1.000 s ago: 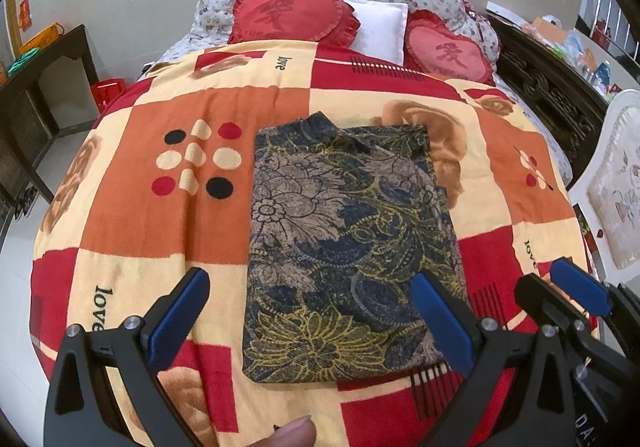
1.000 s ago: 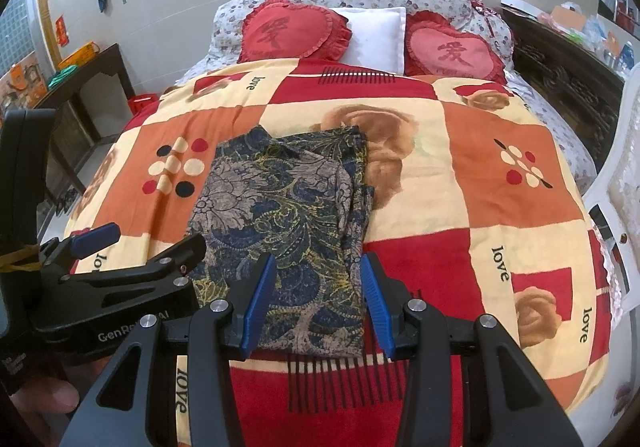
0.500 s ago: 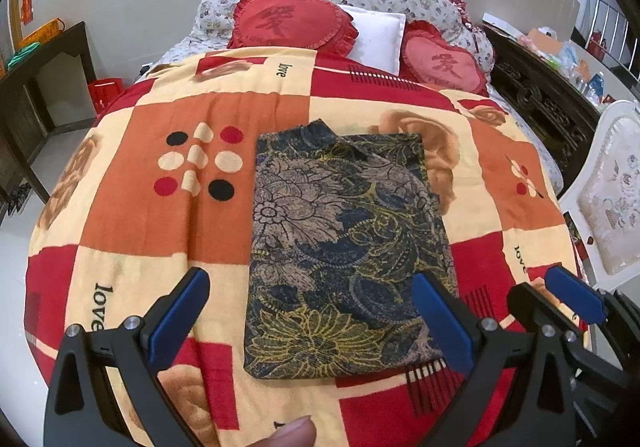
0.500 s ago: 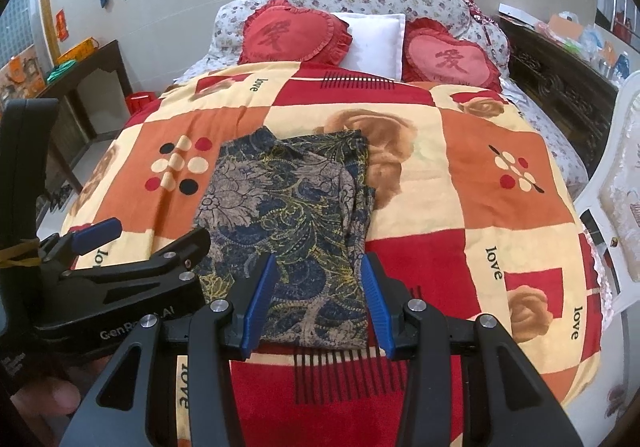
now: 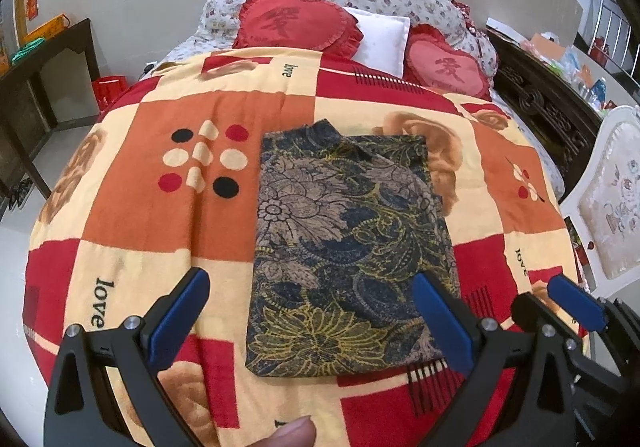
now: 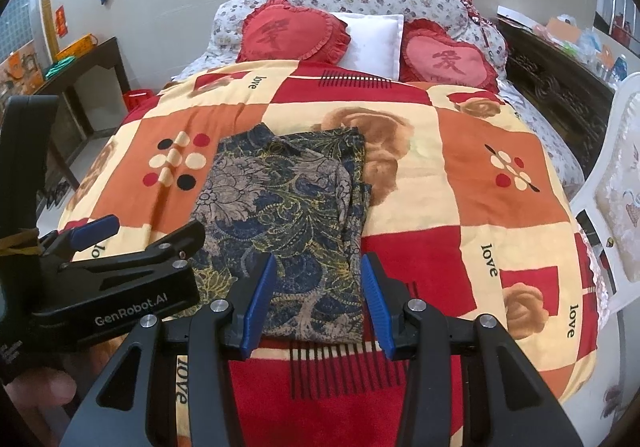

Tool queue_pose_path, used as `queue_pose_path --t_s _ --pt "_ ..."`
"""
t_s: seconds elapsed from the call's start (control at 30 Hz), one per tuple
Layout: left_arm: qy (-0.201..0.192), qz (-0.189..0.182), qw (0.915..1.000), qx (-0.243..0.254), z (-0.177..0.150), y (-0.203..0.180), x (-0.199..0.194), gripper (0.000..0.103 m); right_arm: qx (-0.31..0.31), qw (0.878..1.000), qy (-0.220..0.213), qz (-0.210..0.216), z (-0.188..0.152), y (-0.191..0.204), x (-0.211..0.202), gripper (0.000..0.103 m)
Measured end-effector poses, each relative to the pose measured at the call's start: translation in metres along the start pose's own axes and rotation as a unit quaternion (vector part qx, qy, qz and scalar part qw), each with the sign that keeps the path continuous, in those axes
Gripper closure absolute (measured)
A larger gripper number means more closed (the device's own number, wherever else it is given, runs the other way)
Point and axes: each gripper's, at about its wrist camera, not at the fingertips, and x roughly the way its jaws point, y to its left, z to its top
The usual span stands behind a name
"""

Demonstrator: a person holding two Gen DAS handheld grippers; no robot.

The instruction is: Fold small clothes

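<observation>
Grippers pull back a little: we hold the left gripper [image 5: 310, 317] wide apart and the right gripper [image 6: 318, 299] parted, both empty, above the folded garment [image 5: 344, 247] flat on the blanket [image 5: 140, 207], so this fold looks finished

The folded garment [image 5: 344, 247] is patterned in navy, taupe and yellow florals. The blanket [image 5: 160, 207] is checked in red, orange and cream, with roses, dots and black "love" lettering. Two red heart cushions [image 5: 294, 21] are marked with darker characters. The gripper pads [image 5: 178, 319] are blue.
</observation>
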Motion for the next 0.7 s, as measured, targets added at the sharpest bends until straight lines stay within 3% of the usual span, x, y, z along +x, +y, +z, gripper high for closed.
queue_pose_path --t_s 0.7 --pt "-0.013 0.004 0.9997 0.023 -0.002 -0.026 -0.024 0.0 0.031 0.999 -0.014 0.009 -0.013 -0.019 -0.023 0.056"
